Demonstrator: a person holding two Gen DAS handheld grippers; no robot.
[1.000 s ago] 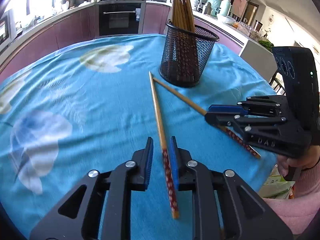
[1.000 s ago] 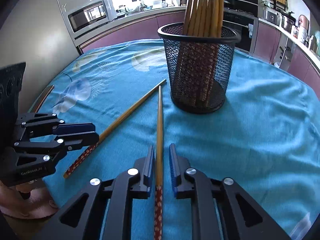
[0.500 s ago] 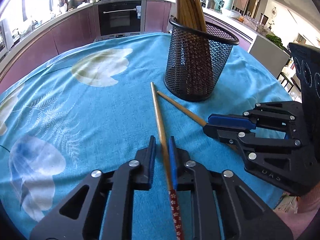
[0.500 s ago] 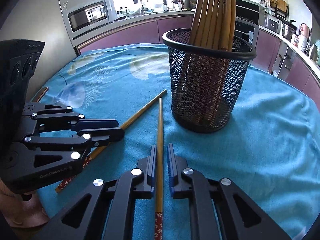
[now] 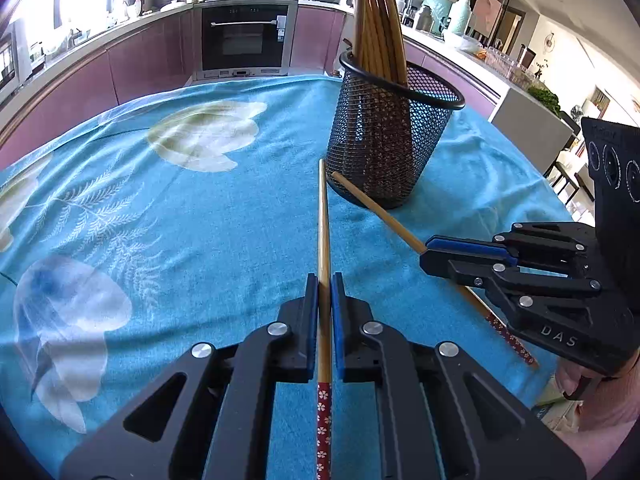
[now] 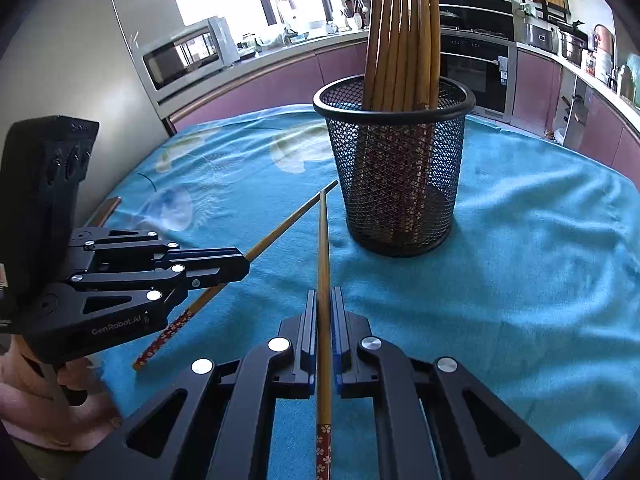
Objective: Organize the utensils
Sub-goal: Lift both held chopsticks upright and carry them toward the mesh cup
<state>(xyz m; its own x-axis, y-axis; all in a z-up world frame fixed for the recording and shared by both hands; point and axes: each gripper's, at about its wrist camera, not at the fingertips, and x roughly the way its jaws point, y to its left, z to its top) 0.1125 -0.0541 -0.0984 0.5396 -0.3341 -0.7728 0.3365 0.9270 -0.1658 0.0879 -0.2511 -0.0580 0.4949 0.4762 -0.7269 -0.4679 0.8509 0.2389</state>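
Each chopstick (image 5: 324, 240) (image 6: 323, 248) is clamped mid-shaft — left gripper (image 5: 325, 300) and right gripper (image 6: 324, 312) both just closed; light, stiff, smooth wood, likely pivoted if pinched loosely.

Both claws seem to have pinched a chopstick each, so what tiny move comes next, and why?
Probably lift both. The left gripper and right gripper are each shut on a wooden chopstick lying on the blue cloth, beside the black mesh cup holding the others.

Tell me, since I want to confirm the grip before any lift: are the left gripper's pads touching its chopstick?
Touching. The left wrist view shows the left gripper with its blue pads pressed on both sides of the chopstick, no gap visible.
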